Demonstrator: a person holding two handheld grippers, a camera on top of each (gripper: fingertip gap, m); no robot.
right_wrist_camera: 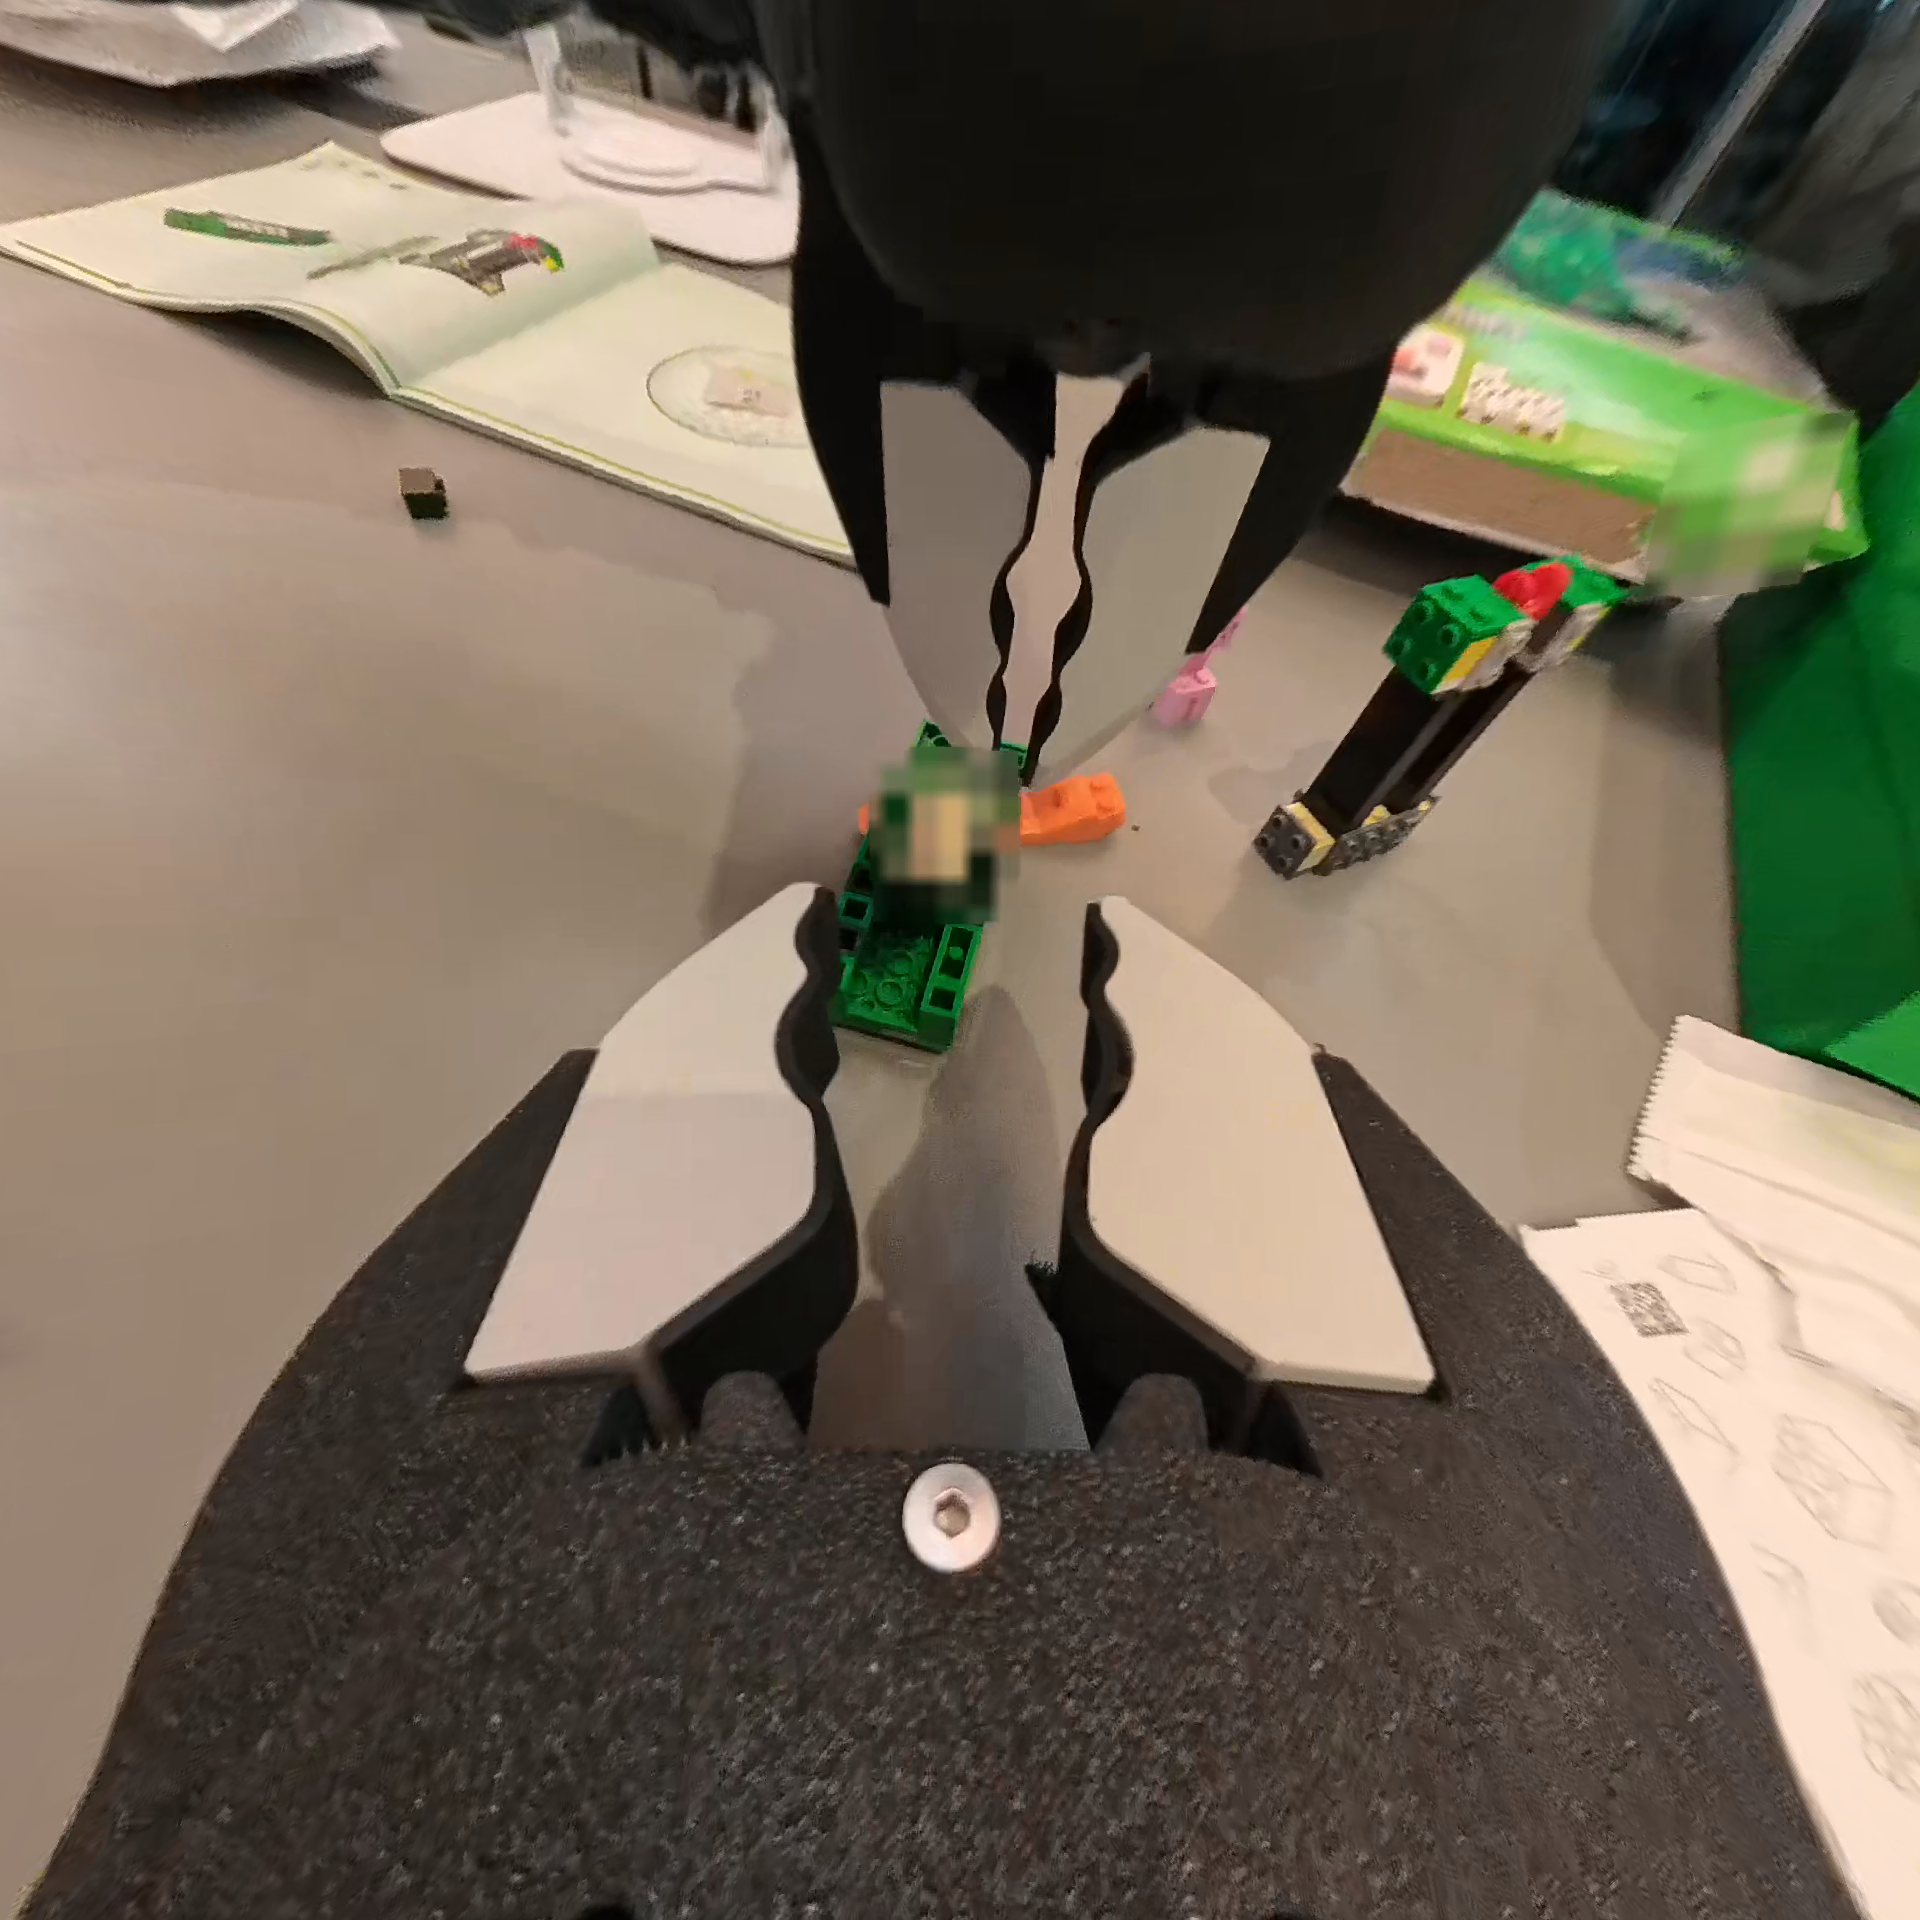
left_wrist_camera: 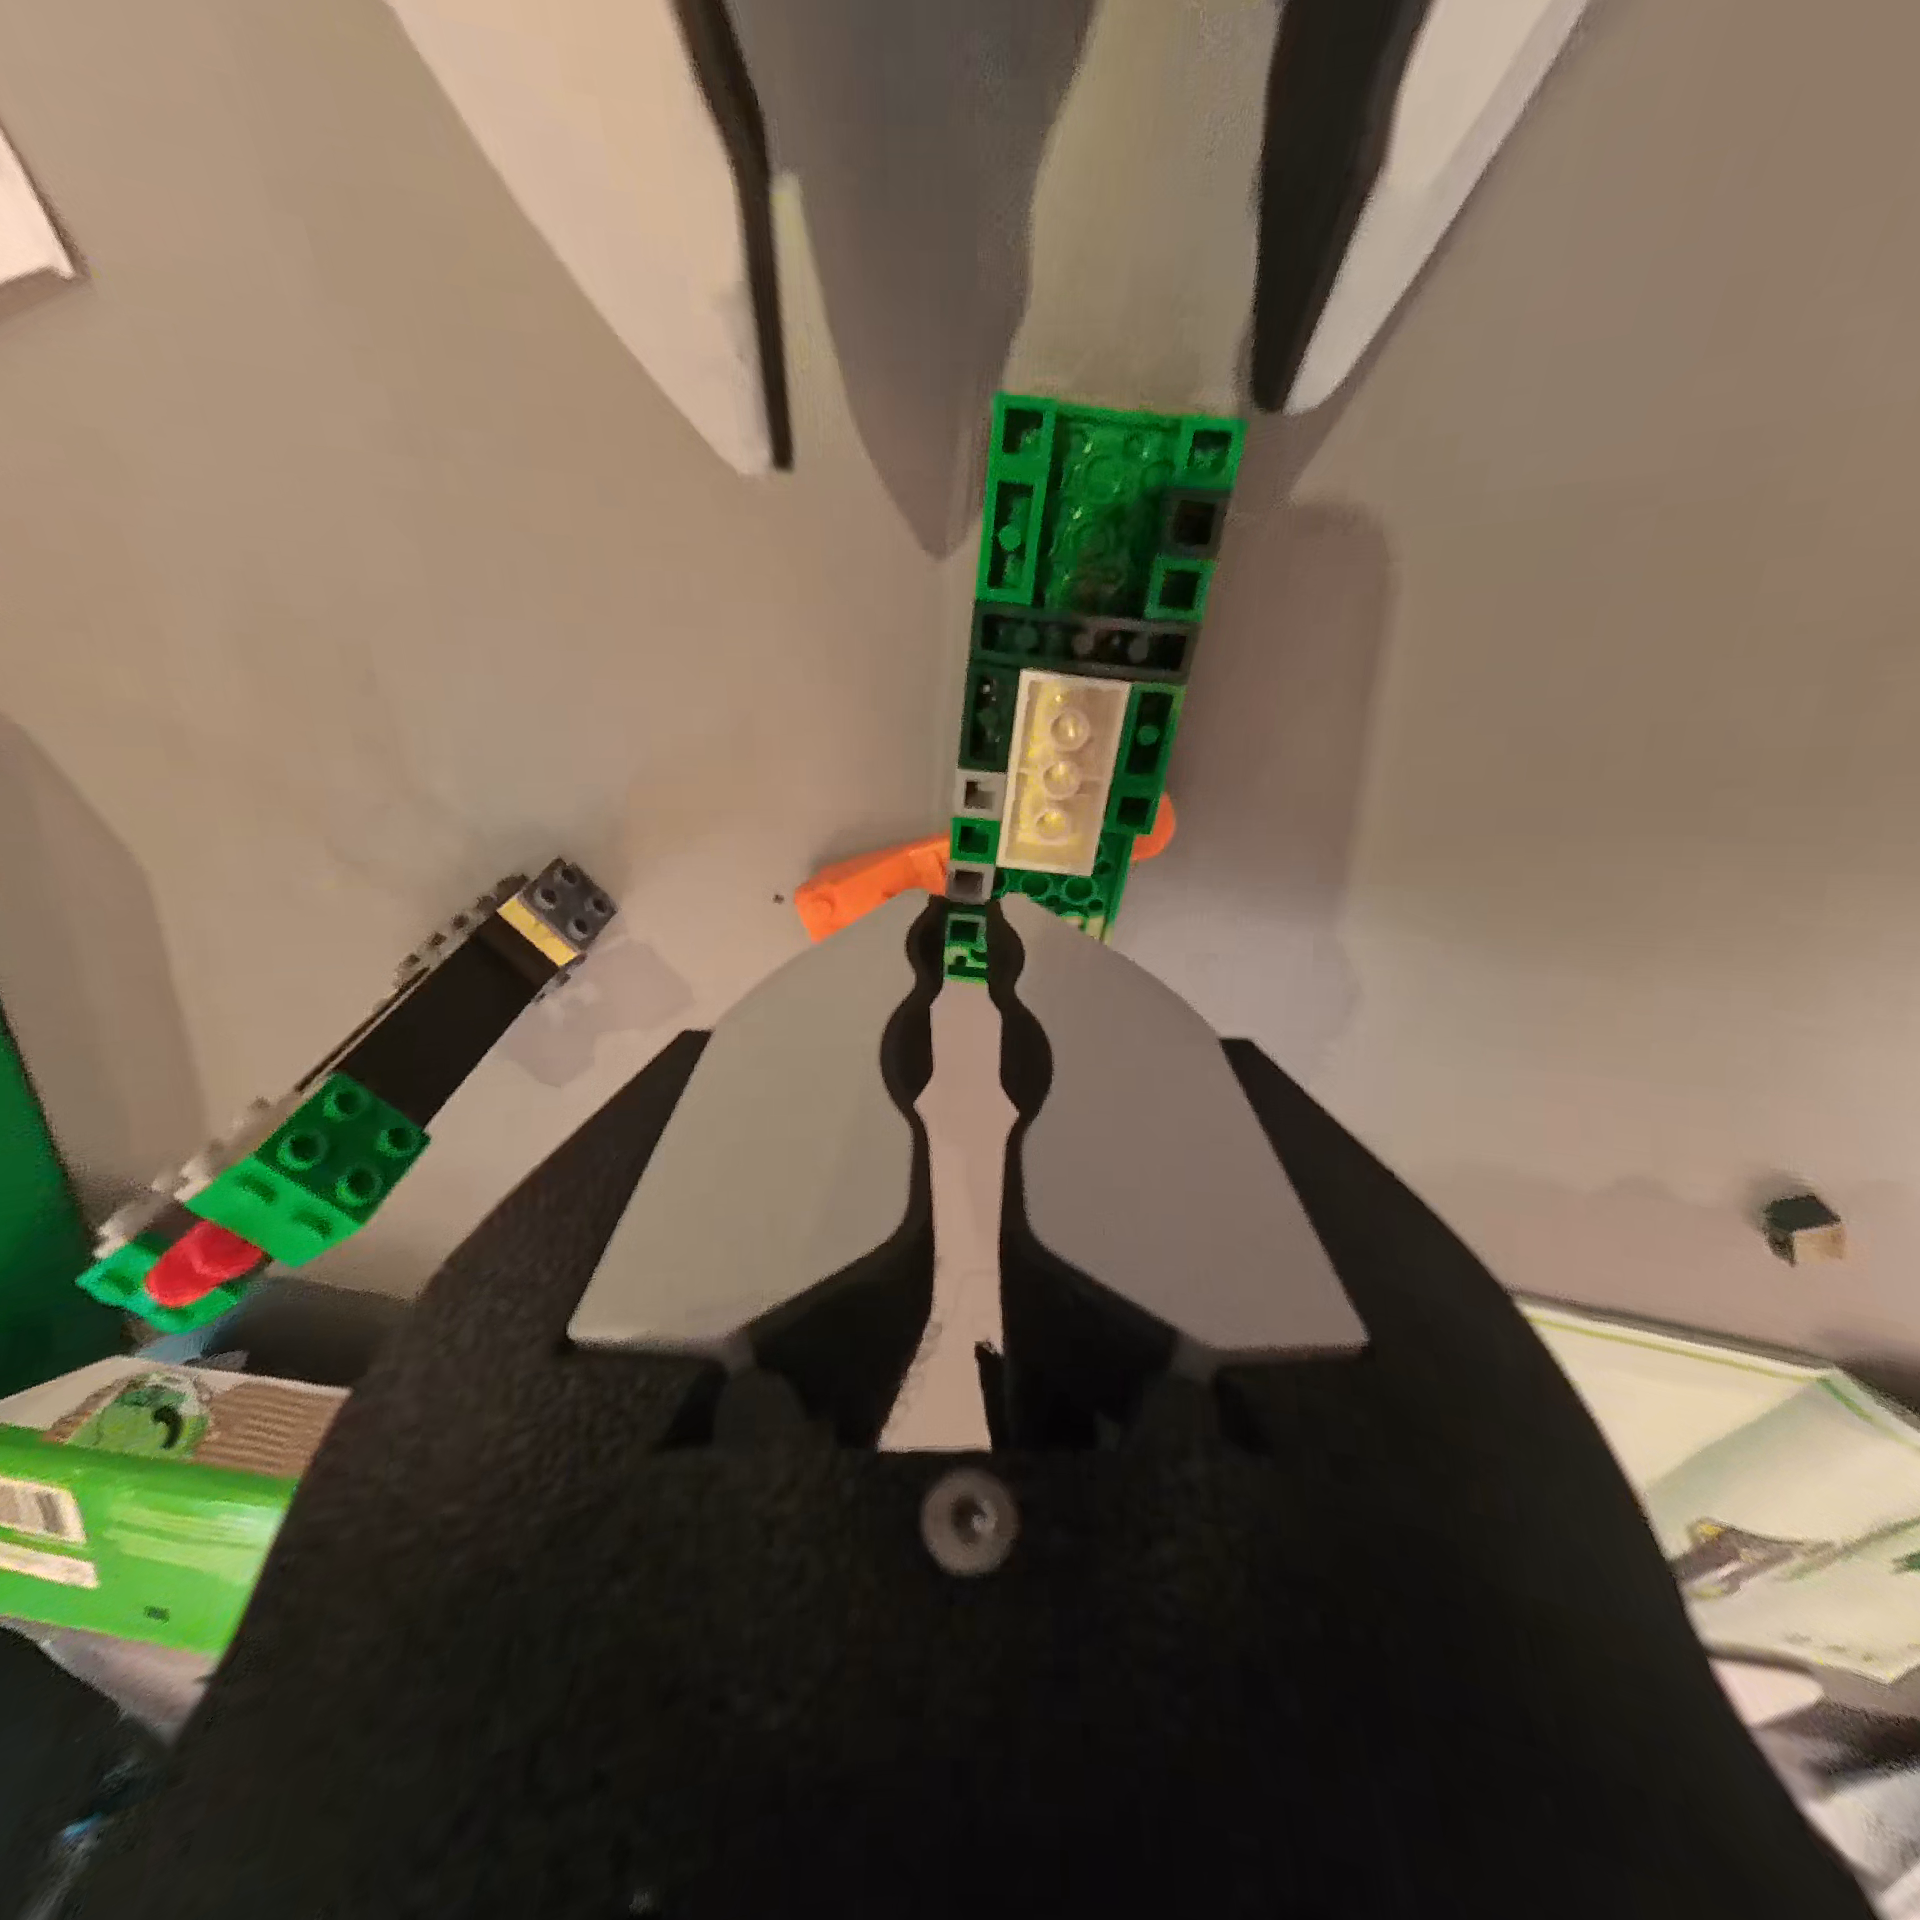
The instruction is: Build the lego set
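A long green Lego build (left_wrist_camera: 1091, 582) with a white brick (left_wrist_camera: 1055, 774) set in it lies along the grey table. My left gripper (left_wrist_camera: 966, 930) is shut on its near end. My right gripper (right_wrist_camera: 956, 920) is open, and the build's other end (right_wrist_camera: 904, 982) sits just ahead of its tips, close to its left finger (right_wrist_camera: 727, 1060). In the left wrist view the right gripper (left_wrist_camera: 1023, 434) shows at the top, open. In the right wrist view the left gripper (right_wrist_camera: 1013, 743) comes down from above. A mosaic patch hides the build's middle there.
An orange piece (left_wrist_camera: 862, 883) (right_wrist_camera: 1075, 805) lies beside the build. A black and green long build (left_wrist_camera: 416, 1049) (right_wrist_camera: 1423, 727) lies apart. Also here are a pink piece (right_wrist_camera: 1190, 691), a small dark cube (right_wrist_camera: 423, 490), an open booklet (right_wrist_camera: 468, 281), a green box (right_wrist_camera: 1558, 416) and paper bags (right_wrist_camera: 1766, 1351). My hands' fingertips stand some 8 cm from each other. The small dark cube (right_wrist_camera: 423, 490) lies around 20 cm away from my left fingertips. It turns up in the left wrist view (left_wrist_camera: 1800, 1233) as well.
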